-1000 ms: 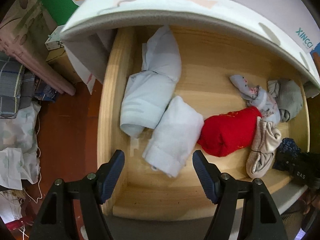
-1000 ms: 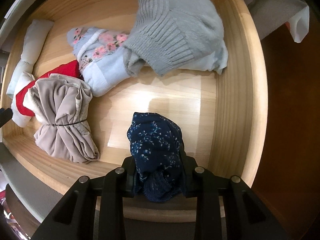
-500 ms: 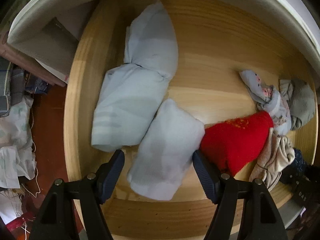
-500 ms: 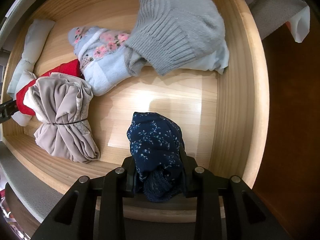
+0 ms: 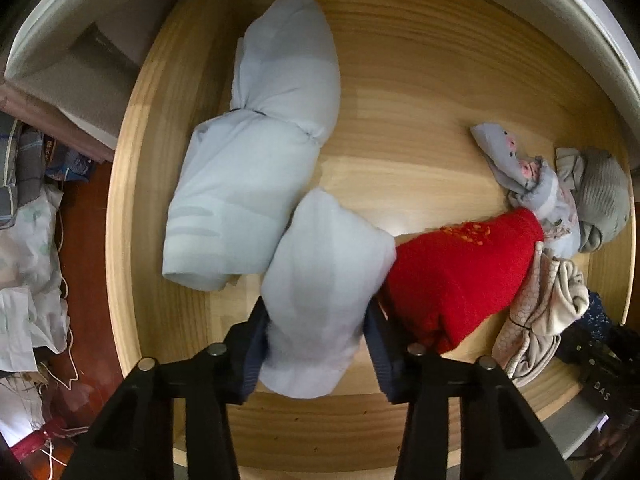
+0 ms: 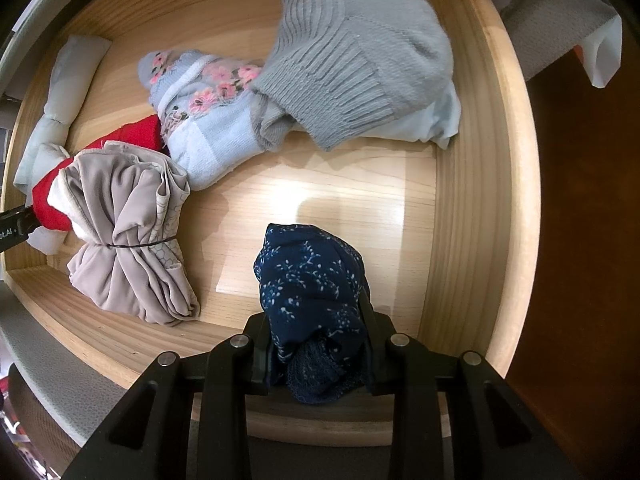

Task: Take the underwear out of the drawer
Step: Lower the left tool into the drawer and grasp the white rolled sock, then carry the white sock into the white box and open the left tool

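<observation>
Left gripper [image 5: 316, 344] points down into the wooden drawer [image 5: 120, 216], jaws closing on the near end of a white roll [image 5: 324, 280] — pads are flush against both its sides, fabric pinched in at the contact. That roll lies on the drawer floor near the front wall. Just beside it on one side, touching, a red roll [image 5: 460, 272]; on the other side, touching, a larger pale blue bundle [image 5: 256, 176] tied at its middle, running toward the back of the drawer. Past the red roll: a beige bundle [image 5: 540, 320], a floral pale-blue piece [image 5: 524, 172] and a grey knit piece [image 5: 600, 200], bunched together at the far side wall.

Right gripper [image 6: 318, 340] also points down, jaws nearly fully closed and clamped on a navy floral underwear roll [image 6: 308, 280] — it sits between the pads, over the drawer's front right corner; can't tell whether its lower end touches the floor. Beyond it, bare drawer floor. To the left, the beige bundle [image 6: 128, 232] with a dark band around its waist, leaning on the red roll [image 6: 132, 136]. Farther back, the floral piece [image 6: 200, 120] and the grey knit piece [image 6: 360, 60], touching each other against the back wall. Outside the drawer, dark reddish floor [image 6: 580, 240].
</observation>
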